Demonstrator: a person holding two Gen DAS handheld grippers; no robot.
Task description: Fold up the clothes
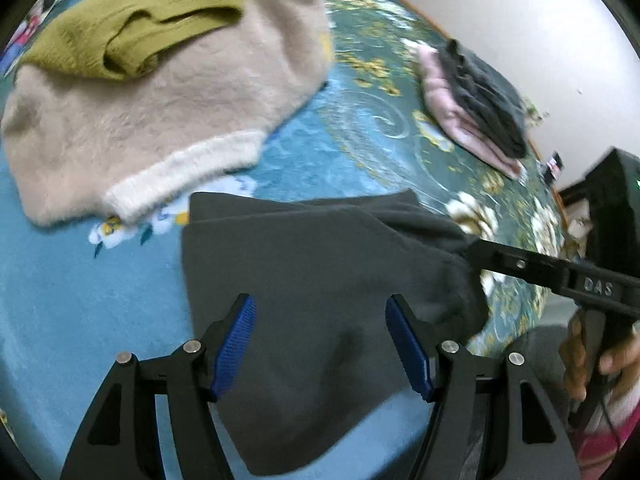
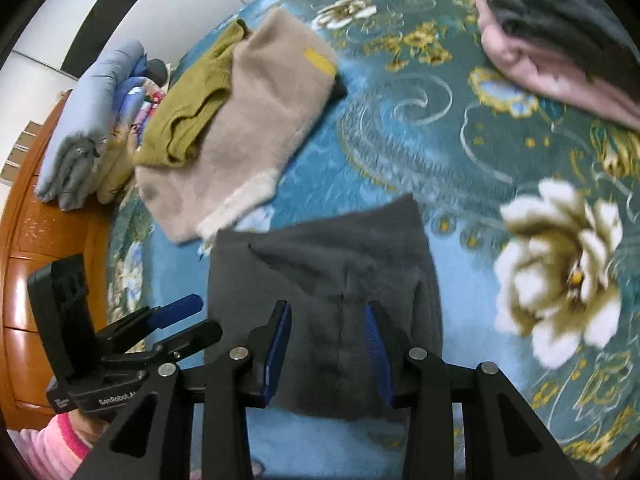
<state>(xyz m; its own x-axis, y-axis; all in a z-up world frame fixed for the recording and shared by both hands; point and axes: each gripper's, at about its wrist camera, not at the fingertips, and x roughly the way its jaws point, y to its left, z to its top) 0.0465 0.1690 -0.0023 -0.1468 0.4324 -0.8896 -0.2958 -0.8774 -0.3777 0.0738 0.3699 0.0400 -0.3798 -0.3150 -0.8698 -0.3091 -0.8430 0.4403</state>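
A dark grey garment lies folded on the blue floral bedspread, right in front of both grippers; it also shows in the right wrist view. My left gripper is open, its blue pads above the garment's near part. My right gripper is open with the garment's near edge between its pads; in the left wrist view its tip touches the garment's right corner. The left gripper also shows open in the right wrist view, at the garment's left edge.
A beige fuzzy sweater with an olive knit on it lies beyond the garment. A folded pink and dark grey stack sits at the far right. Folded bedding lies by a wooden headboard at left.
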